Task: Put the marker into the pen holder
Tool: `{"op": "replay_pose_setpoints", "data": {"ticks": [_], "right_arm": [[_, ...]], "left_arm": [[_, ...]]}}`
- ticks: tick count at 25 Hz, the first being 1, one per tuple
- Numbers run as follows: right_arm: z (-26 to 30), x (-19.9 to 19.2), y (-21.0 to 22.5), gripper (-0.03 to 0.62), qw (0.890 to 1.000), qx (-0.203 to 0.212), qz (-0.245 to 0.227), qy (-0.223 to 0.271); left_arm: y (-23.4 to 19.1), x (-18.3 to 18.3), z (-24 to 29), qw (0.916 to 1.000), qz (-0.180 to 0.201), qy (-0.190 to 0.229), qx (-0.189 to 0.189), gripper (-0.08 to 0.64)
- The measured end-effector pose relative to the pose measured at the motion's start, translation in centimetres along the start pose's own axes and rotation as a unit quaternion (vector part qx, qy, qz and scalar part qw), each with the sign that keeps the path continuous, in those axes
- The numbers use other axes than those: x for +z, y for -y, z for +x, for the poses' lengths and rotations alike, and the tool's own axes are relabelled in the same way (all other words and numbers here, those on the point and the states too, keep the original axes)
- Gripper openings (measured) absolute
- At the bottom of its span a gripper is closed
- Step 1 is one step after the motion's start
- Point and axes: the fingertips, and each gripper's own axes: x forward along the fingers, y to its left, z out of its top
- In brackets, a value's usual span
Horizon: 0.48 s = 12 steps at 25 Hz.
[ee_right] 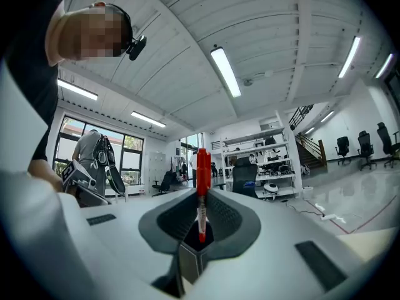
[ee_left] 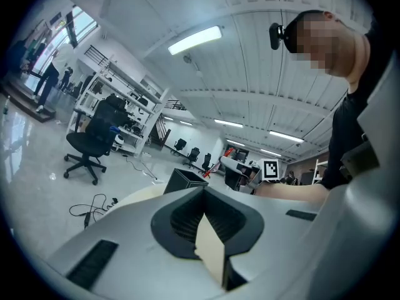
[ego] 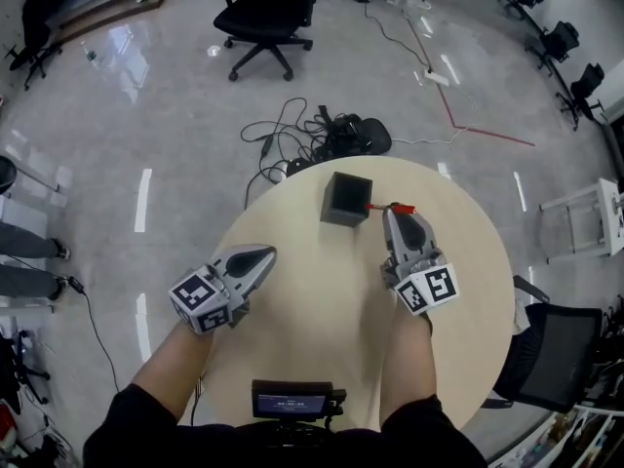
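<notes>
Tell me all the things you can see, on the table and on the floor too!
table: one, pale beige, round, in the middle of the head view
pen holder: one, black, square, on the table's far side
marker: one, red, beside the pen holder's right edge, above the table
screen device: one, black, at the table's near edge
office chair: one, black, on the floor beyond the table
cables: one tangle, black, on the floor just past the table
left gripper: one, grey, over the table's left edge, jaws together, empty
right gripper: one, grey, clamped on the marker
forearms: two, bare with black sleeves, at the bottom
</notes>
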Motion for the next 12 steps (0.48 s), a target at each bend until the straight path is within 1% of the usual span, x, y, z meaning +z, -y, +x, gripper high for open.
{"op": "replay_pose_setpoints", "data": {"ticks": [6,12], "right_arm": [[1.4,-3.6,-0.1,0.046,1.0,0.016,-0.016,-0.019],[1.6,-5.1,-0.8,0.046,0.999,0.026,-0.025,-0.031]], "left_arm": [[-0.3,-2.0,1.6,0.9999,-0.003,-0.009,-0.008,-0.009],[0.0,-2.4,1.7,0.9999,-0.009,-0.005,-0.013,-0.009]]}}
